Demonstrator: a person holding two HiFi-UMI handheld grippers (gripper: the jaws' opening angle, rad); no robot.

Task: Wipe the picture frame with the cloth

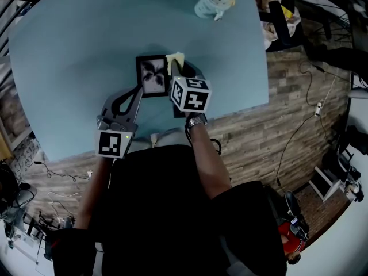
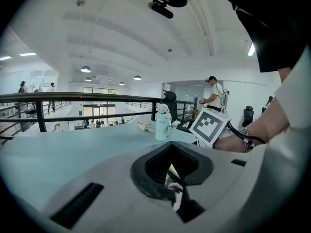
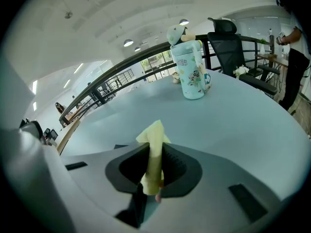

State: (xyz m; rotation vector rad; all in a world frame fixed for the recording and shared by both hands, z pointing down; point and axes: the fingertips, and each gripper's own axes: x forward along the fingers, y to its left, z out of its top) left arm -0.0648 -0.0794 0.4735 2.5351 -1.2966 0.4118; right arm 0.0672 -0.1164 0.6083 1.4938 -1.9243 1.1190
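Note:
A black picture frame [image 1: 152, 75] with a dark plant print shows face-up over the teal table [image 1: 69, 50]. My left gripper [image 1: 138, 91] is shut on its lower left edge; in the left gripper view a thin slice of the frame [image 2: 175, 186] sits between the jaws of that gripper [image 2: 174, 178]. My right gripper [image 1: 183, 68] is at the frame's right side, shut on a folded yellow cloth [image 1: 175, 58]. The cloth [image 3: 154, 144] sticks up out of the right gripper [image 3: 154, 171]. Whether the frame rests on the table I cannot tell.
A pale green printed bottle [image 1: 214, 0] stands at the table's far side, also seen in the right gripper view [image 3: 190, 72]. The table's near edge runs just below the grippers. A black office chair [image 3: 223, 38] and a railing stand beyond the table. A person [image 2: 214, 93] stands far off.

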